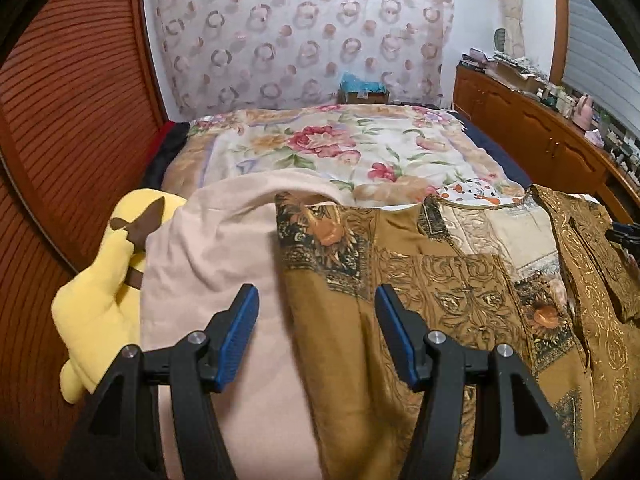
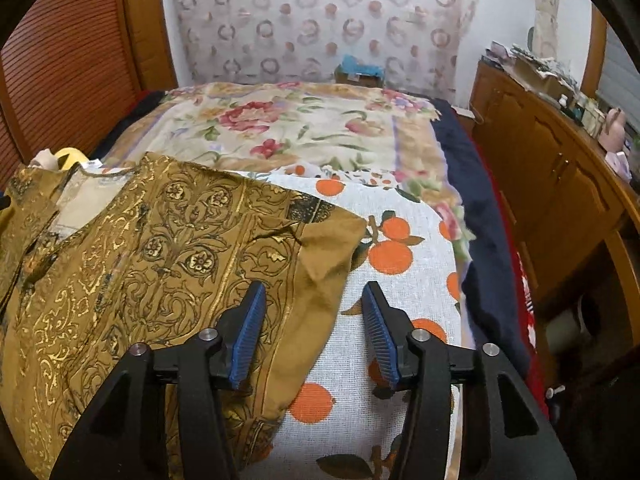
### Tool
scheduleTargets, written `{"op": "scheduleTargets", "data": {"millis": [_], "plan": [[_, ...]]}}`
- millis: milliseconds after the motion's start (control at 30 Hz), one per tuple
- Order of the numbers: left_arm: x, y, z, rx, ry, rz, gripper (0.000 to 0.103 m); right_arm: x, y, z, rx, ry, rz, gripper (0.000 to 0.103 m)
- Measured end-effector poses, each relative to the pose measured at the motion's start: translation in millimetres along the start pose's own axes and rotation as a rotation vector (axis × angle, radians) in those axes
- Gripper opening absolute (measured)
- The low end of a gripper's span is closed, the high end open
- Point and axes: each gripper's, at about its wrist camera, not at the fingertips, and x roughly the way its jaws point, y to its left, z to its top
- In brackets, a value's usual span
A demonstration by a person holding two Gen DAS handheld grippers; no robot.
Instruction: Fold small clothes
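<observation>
A brown shirt with gold and black ornament (image 1: 440,288) lies spread on the bed, collar toward the far side. My left gripper (image 1: 316,300) hovers open over its left edge, where brown fabric meets a pale pink cloth (image 1: 224,248); nothing is pinched between the blue pads. In the right wrist view the same shirt (image 2: 140,248) fills the left half, its short sleeve (image 2: 324,248) reaching out over a white cloth printed with oranges (image 2: 400,240). My right gripper (image 2: 314,296) stands open above the sleeve's end, its pads touching no fabric.
A yellow plush toy (image 1: 100,300) lies left of the pink cloth by the ribbed wooden wall (image 1: 60,120). A floral blanket (image 1: 320,148) covers the far bed. A wooden cabinet (image 2: 560,184) with clutter on top runs along the right, past a dark blue sheet (image 2: 480,240).
</observation>
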Motion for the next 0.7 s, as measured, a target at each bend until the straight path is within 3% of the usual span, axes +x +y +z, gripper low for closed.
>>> {"op": "scheduleTargets", "data": {"millis": [33,133,200,467,533,700], "plan": [[2.0,2.4,0.5,-0.009,0.002,-0.012,0.059,0.1,1.1,-0.2,-0.001,0.000,-0.007,0.055],[6.2,7.2,5.5,-0.025,0.011,-0.067,0.038,1.6,1.2,0.1,0.002,0.002,-0.005,0.056],[7.1,6.7,10.3,-0.020,0.012,-0.077,0.033,2.4,2.5,0.7,0.005,0.004,-0.002,0.056],[20.1,6.4,25.9,0.004,0.037,-0.067,0.029,2.5,2.0,1.5,0.003,0.004,-0.005,0.056],[18.3,4.1,26.1,0.008,0.031,-0.090,0.004,2.7,2.1,1.8,0.003,0.004,-0.004,0.056],[1.2,-7.8,27.1,0.032,-0.016,-0.118,0.002,3.5,2.5,2.4,0.008,0.004,0.002,0.056]]}}
